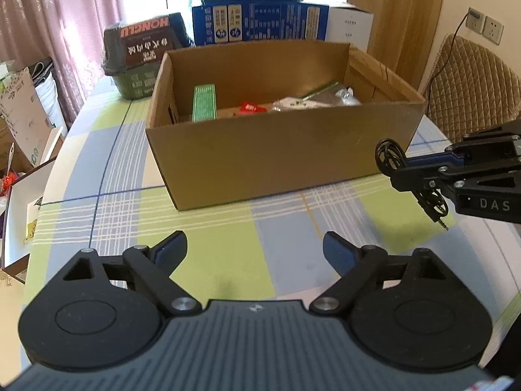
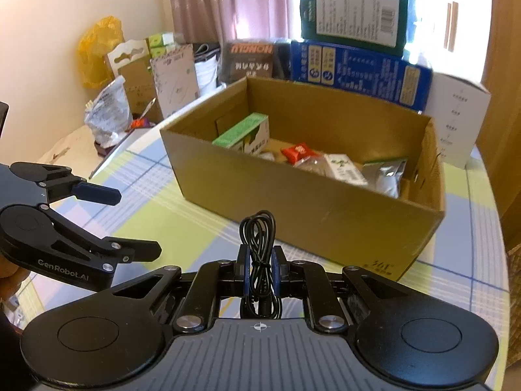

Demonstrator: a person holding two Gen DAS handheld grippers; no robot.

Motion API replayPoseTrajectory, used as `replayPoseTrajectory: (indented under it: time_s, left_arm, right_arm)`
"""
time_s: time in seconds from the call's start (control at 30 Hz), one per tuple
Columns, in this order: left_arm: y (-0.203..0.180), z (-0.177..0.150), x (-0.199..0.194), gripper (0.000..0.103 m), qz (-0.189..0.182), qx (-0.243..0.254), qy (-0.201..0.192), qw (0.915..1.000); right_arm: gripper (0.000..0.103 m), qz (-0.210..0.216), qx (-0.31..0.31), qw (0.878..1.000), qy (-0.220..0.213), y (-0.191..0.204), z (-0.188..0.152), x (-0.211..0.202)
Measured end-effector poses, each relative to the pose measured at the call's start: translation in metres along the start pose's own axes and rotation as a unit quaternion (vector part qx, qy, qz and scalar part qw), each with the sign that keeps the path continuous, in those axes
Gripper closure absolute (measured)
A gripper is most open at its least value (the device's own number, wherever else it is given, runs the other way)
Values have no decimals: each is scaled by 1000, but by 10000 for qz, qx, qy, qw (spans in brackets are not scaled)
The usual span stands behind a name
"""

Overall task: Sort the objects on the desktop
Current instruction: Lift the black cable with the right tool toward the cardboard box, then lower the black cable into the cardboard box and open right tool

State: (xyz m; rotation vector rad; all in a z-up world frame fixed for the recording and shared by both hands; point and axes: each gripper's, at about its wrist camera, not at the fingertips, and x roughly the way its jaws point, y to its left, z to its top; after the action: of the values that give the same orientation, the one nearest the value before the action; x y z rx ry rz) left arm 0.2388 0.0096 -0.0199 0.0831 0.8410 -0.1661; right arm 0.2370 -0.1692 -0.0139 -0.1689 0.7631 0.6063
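The right claw is pinching the coiled cable just ahead of the box, the left claw is hanging spread and empty, and the dangling plug may be catching the box wall.

Readable upside down as "HONGLU" in red-orange on the dark package behind the cardboard box, with white characters beneath too inverted to make out. Marked "DAS" in pale letters on the right gripper, cut off at the frame edge. Printed "GenRobot.AI" along the side of the left gripper. Stamped "361°" faintly, low on the near corner of the cardboard box. Covered in small print and a barcode, none legible, on the green box and blue box.
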Motion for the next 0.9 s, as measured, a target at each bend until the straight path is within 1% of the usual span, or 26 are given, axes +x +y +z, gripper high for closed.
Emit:
replayPoseTrajectory:
  time_s: [0.33, 0.47, 0.57, 0.77, 0.9]
  left_arm:
    - [-8, 18, -17, 13, 6, 40, -110, 9999]
    - [-13, 26, -19, 12, 9, 132, -137, 9998]
    - [-16, 35, -18, 10, 11, 230, -157, 9996]
    - [-17, 56, -16, 2, -31, 234, -252, 9994]
    - [-17, 72, -12, 2, -43, 287, -285, 9992]
  right_arm:
    - [93, -152, 90, 9995, -246, -12, 19, -28]
    - [93, -204, 168, 9992, -309, -20, 25, -35]
    - [93, -241, 219, 9989, -327, -27, 29, -37]
    - [93, -319, 352, 9983, -327, -40, 40, -39]
    - [93, -354, 418, 9980, -304, -48, 48, -36]
